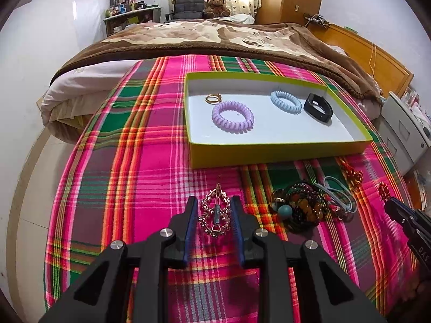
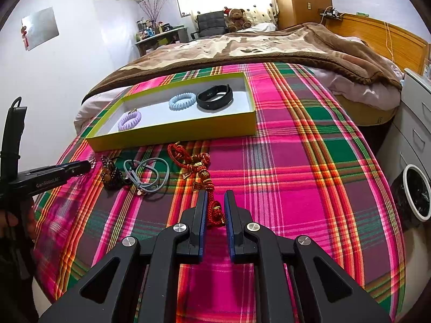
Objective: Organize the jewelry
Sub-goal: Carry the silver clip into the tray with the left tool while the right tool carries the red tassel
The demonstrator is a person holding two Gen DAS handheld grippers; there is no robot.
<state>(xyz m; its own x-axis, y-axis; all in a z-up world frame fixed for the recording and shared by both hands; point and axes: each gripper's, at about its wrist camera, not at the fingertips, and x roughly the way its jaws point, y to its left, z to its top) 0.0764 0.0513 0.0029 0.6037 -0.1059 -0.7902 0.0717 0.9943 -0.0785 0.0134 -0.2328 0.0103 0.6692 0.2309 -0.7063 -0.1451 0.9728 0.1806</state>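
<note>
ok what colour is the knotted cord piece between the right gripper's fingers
Red with gold beads, clearest in the right wrist view.

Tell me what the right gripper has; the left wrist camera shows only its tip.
Observer: A red knotted cord lies between the fingers of the right gripper, which is closed on its near end.
Operator: Anything on the floor on that side?
Observer: A white-rimmed bin with a black liner, beside the bed.
Operator: Is my left gripper visible there?
Observer: Yes, side-on, with a hand around its handle.
</note>
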